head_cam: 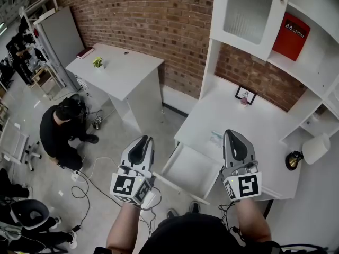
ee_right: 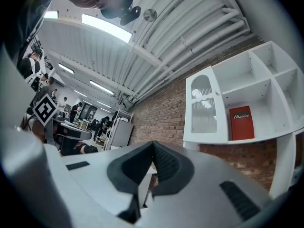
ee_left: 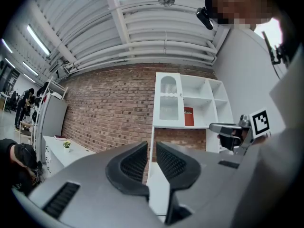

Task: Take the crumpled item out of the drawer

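Note:
In the head view the white drawer (head_cam: 188, 168) of the desk (head_cam: 249, 121) stands pulled out, and its inside looks bare. A small pale thing (head_cam: 216, 137) lies on the desk top just behind the drawer; it is too small to tell whether it is crumpled. My left gripper (head_cam: 146, 140) is held up over the floor left of the drawer, shut and holding nothing. My right gripper (head_cam: 229, 134) hovers over the desk's front edge, shut and holding nothing. The left gripper view shows its jaws (ee_left: 151, 147) nearly touching, and the right gripper view shows its jaws (ee_right: 152, 145) pressed together.
A white hutch with a red box (head_cam: 291, 35) tops the desk. A framed picture (head_cam: 246, 95), a white lamp (head_cam: 315, 148) and a black round thing (head_cam: 292, 160) sit on the desk. A second white table (head_cam: 121, 72) stands left. A person (head_cam: 62, 130) crouches among cables on the floor.

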The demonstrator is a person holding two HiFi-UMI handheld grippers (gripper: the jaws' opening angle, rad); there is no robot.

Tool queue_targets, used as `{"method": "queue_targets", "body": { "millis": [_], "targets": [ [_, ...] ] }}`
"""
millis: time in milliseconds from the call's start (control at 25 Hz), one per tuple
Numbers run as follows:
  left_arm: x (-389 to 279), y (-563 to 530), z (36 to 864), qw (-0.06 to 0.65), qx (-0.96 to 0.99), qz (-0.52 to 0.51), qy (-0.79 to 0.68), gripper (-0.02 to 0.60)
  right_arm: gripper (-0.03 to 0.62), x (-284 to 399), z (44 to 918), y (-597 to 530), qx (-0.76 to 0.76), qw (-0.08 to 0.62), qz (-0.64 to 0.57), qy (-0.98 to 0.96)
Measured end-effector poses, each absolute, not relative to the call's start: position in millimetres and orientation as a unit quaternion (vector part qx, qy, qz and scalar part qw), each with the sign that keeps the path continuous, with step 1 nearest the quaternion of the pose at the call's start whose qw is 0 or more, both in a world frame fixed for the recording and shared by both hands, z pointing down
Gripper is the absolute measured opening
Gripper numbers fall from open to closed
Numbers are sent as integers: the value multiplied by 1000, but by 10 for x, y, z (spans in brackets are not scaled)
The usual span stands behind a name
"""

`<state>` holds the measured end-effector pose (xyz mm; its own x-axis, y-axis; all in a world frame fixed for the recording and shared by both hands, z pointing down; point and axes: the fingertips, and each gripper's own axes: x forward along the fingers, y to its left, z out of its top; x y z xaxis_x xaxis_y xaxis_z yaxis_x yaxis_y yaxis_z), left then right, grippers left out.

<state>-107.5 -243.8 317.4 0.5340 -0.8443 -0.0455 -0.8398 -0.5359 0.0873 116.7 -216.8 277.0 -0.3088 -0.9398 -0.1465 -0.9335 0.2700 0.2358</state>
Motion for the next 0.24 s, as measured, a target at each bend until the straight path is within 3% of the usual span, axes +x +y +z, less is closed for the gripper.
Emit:
{"method": "queue_targets", "body": {
  "millis": [240],
  "targets": [
    [-1133, -2421, 3206, 30, 877, -41, -477, 55, 0, 1103, 2779, -2138, 590, 13, -142, -795]
  ]
}}
